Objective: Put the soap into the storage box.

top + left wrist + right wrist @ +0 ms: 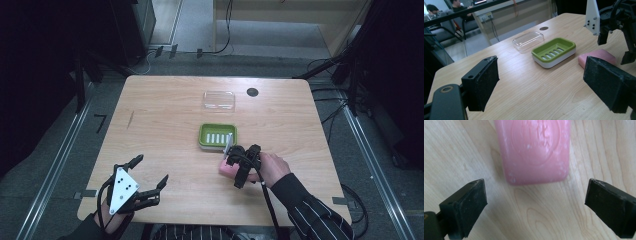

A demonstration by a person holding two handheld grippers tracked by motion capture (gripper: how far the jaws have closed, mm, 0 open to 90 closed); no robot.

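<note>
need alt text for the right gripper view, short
A pink soap bar lies flat on a light wooden table, just beyond the open right gripper. Its two black jaws rise from the bottom corners, spread wider than the bar and not touching it.

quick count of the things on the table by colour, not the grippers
pink: 1, the soap bar
green: 1, the soap dish
clear: 1, the lid
total: 3
</note>
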